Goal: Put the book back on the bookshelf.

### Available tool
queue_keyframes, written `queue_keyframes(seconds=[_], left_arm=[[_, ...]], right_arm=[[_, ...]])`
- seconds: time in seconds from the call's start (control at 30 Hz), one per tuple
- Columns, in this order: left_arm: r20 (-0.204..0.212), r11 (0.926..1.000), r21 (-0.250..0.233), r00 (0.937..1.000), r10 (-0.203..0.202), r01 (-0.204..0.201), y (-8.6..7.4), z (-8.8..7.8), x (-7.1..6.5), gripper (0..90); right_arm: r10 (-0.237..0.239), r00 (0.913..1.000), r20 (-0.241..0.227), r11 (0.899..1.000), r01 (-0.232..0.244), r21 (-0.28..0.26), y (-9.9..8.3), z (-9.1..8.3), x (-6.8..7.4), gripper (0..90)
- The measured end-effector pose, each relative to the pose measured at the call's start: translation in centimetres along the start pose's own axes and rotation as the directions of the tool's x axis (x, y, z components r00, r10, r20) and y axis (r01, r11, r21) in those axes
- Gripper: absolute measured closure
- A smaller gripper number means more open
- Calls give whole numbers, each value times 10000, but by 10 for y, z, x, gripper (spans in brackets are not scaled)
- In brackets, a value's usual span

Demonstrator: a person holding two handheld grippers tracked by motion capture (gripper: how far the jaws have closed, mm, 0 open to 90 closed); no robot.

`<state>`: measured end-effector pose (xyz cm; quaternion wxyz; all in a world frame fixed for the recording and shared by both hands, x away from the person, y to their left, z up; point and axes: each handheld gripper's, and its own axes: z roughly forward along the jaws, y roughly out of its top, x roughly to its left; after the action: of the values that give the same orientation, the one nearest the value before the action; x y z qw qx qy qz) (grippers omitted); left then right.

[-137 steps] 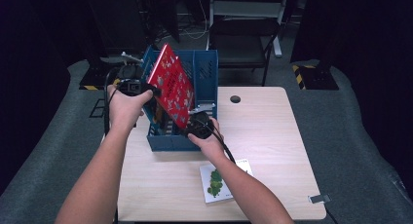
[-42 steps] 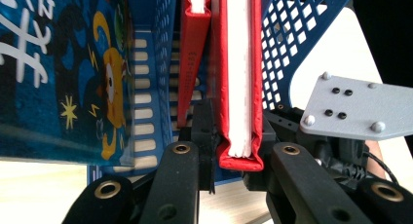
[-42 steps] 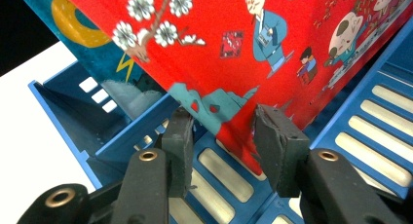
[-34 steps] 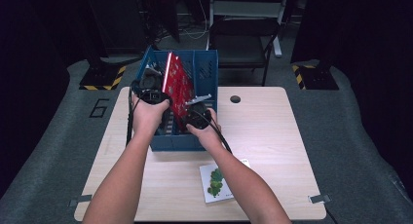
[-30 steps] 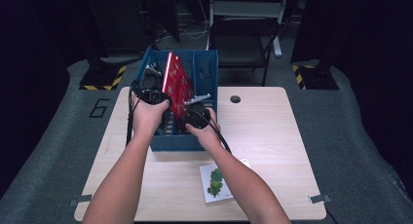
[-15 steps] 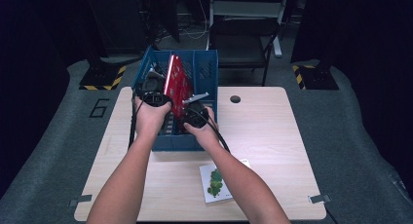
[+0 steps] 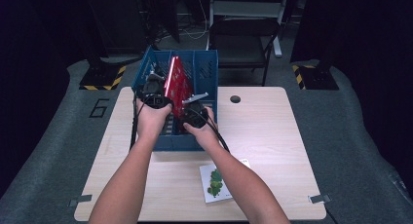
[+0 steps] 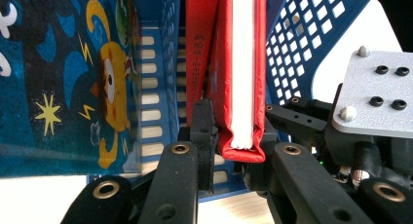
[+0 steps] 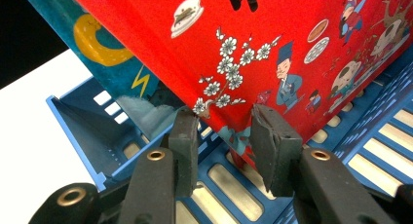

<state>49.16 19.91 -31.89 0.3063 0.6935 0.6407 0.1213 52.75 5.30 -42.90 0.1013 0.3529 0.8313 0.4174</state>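
The red book (image 7: pixel 176 83) stands in the blue rack (image 7: pixel 204 70) at the table's far left. The left gripper (image 8: pixel 234 131) clamps its near edge; the right gripper (image 9: pixel 224 131) view shows open jaws at its illustrated cover, a blue book (image 8: pixel 63 78) beside it.

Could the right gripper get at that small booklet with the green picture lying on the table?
Probably yes: the booklet lies flat on the bare table beside the right forearm, with nothing on it. The right gripper would first have to leave the red book.
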Motion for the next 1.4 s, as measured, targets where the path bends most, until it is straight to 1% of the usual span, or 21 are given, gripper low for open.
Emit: queue_keyframes(seconds=[0.03, 0.07, 0.1, 0.13, 0.2, 0.3, 0.43, 0.47, 0.57, 0.6, 0.63, 0.73, 0.9, 0.93, 0.97, 1.0, 1.07, 1.1, 1.17, 1.37, 1.4], left_arm=[[-16, 10000, -36, 10000, 2, -2, 0, 1, 0, 788], [-9, 10000, -49, 10000, 18, -18, -1, 2, 1, 787], [2, 10000, -58, 10000, -5, 5, -1, 2, 1, 788], [6, 10000, -69, 10000, -11, 11, -1, 3, 1, 787], [-6, 10000, -72, 10000, -21, 21, -1, 3, 2, 787], [11, 9999, -125, 10000, -71, 71, -1, 4, 2, 785], [38, 9999, -122, 10000, -49, 49, -2, 4, 3, 785], [45, 9999, -131, 10000, -54, 54, -2, 4, 3, 785], [57, 9998, -180, 10000, -65, 66, -2, 4, 3, 783], [55, 9998, -203, 10000, -53, 54, -2, 4, 3, 783], [57, 9998, -210, 10000, -63, 64, -2, 4, 3, 783], [62, 9998, -204, 10000, -70, 72, -2, 4, 3, 782], [72, 9997, -239, 9999, -105, 107, -1, 5, 4, 780], [84, 9996, -247, 9999, -137, 139, -1, 5, 4, 779], [87, 9997, -231, 9999, -116, 118, -1, 5, 4, 777], [83, 9996, -251, 9999, -144, 146, -1, 5, 4, 777], [96, 9996, -269, 9999, -117, 119, -1, 5, 4, 776], [100, 9995, -277, 9999, -117, 120, -1, 5, 4, 775], [95, 9994, -319, 9998, -160, 163, -1, 5, 4, 772], [378, 9993, -272, 9989, -263, 273, -1, 4, 4, 772], [406, 9993, -257, 9989, -248, 259, -1, 4, 4, 774]], right_arm=[[-175, 9998, 46, 9998, 175, -48, 0, 1, -1, 634], [-77, 10000, 51, 10000, 77, 13, 0, 1, -1, 634], [-173, 9998, 78, 9998, 173, -2, 0, 1, -1, 634], [-165, 9998, 93, 9998, 166, -91, -1, 2, -1, 634], [-117, 9999, 23, 9999, 117, -42, -1, 2, -1, 634], [-199, 9998, 33, 9998, 199, -77, 0, 3, -1, 634], [-161, 9999, 32, 9998, 161, -88, 0, 3, -1, 634], [-204, 9998, 33, 9998, 204, 37, 0, 3, -1, 634], [-185, 9998, 48, 9998, 186, -42, 0, 3, -1, 634], [-93, 9999, 54, 9999, 94, -54, 0, 3, 0, 633], [-207, 9998, 51, 9998, 207, 25, 0, 3, -1, 634], [-176, 9998, 75, 9998, 175, 81, 1, 2, 0, 633], [-278, 9996, 67, 9996, 278, -16, 0, 4, -1, 633], [-245, 9997, 61, 9997, 245, -13, 0, 4, -1, 632], [-199, 9998, 55, 9997, 200, -161, 0, 5, -1, 632], [-203, 9998, 46, 9998, 203, -40, 0, 4, -2, 632], [-205, 9998, 69, 9997, 206, -161, 0, 5, -2, 631], [-259, 9996, 56, 9997, 259, -6, 0, 4, -2, 632], [-202, 9998, 16, 9998, 202, -5, 0, 4, -2, 632], [-147, 9998, 134, 9994, 151, -315, 1, 5, -4, 651], [-134, 9999, 92, 9996, 136, -255, 1, 5, -4, 656]])
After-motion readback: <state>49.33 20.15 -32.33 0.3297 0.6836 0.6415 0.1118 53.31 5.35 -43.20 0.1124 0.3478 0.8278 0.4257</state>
